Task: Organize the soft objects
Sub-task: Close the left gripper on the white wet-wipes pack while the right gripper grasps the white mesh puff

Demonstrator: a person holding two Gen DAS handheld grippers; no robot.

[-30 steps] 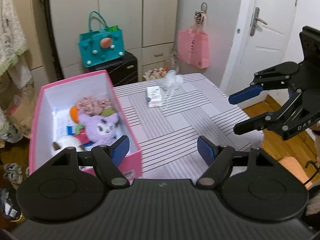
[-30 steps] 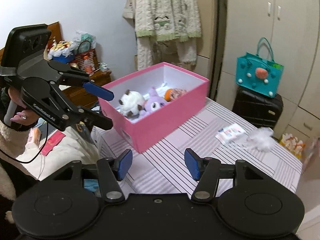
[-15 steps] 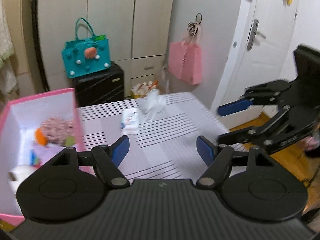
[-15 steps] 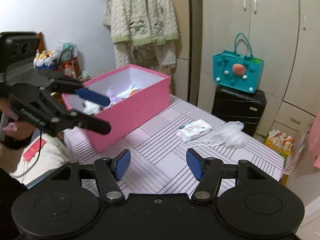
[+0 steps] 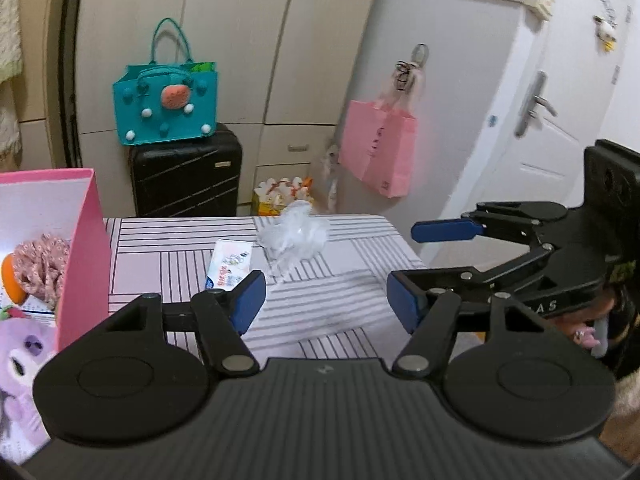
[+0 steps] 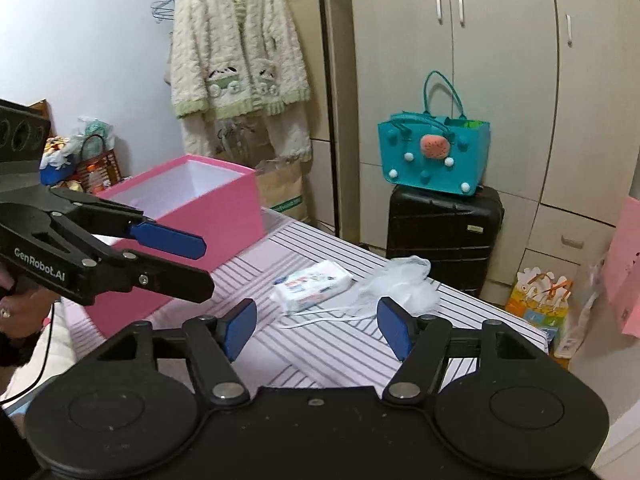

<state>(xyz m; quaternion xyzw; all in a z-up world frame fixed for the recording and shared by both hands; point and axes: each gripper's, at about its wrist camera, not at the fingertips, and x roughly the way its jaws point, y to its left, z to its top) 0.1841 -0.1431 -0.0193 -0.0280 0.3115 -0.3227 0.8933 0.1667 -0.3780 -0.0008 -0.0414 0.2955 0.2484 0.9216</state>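
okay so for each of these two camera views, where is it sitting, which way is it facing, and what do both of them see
Left wrist view: sits on the left gripper, facing across the striped table toward the wardrobe and door; the right gripper shows at right.
Right wrist view: sits on the right gripper, facing the pink box and hanging cardigan; the left gripper and a hand show at left.
Shared: the wipes pack, white mesh puff, teal bag, black suitcase.
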